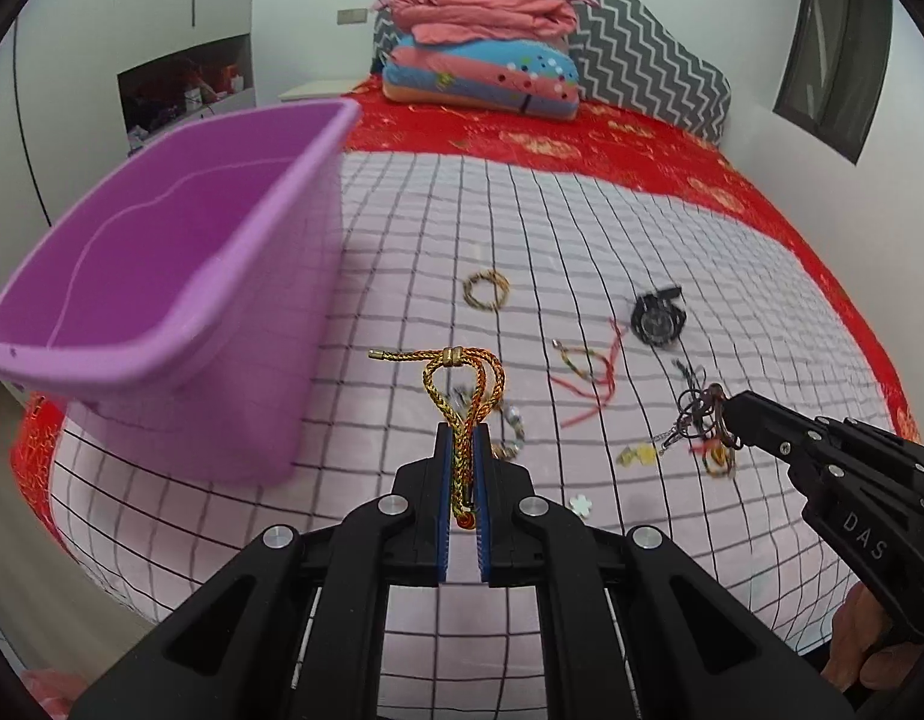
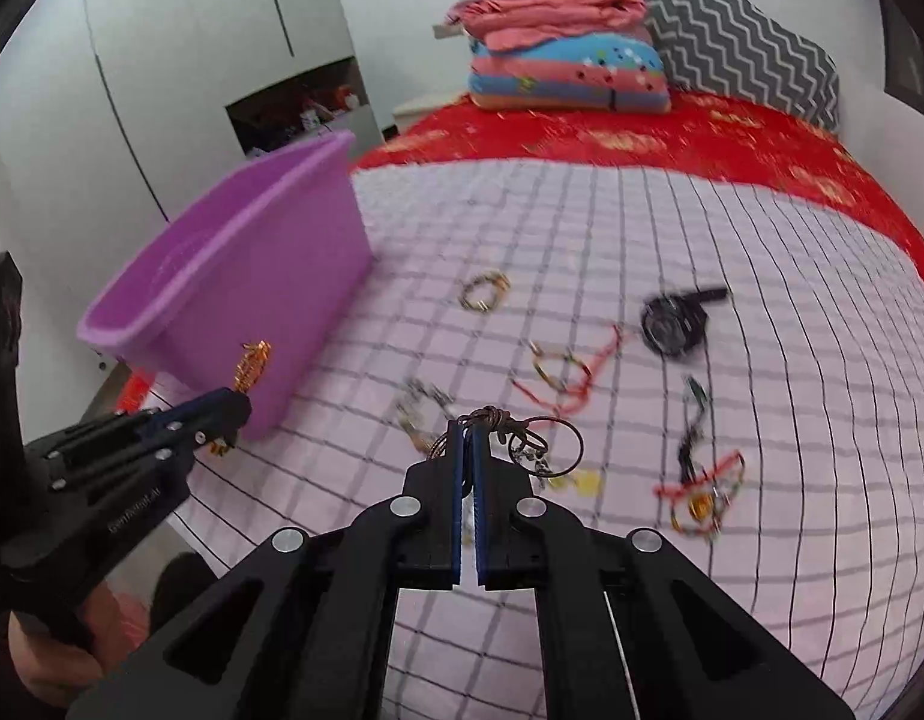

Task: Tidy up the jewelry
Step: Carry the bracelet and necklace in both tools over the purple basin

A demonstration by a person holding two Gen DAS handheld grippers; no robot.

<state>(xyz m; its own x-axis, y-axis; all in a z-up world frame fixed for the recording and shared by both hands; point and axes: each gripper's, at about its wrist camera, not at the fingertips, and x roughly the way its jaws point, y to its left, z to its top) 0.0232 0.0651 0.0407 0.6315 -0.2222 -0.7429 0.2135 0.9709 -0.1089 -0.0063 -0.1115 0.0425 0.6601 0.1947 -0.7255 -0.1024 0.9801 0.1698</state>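
My left gripper is shut on a gold-and-orange braided bracelet and holds it above the checked sheet, to the right of the purple bin. It also shows in the right wrist view, low beside the bin. My right gripper is shut on a dark brown cord bracelet with thin rings, lifted off the sheet; it shows at the right of the left wrist view. The bin's inside looks bare.
On the checked sheet lie a small gold ring bracelet, a black watch, a red-string bracelet, a beaded chain and a tangle of cords. Folded quilts and pillows sit at the bed's far end.
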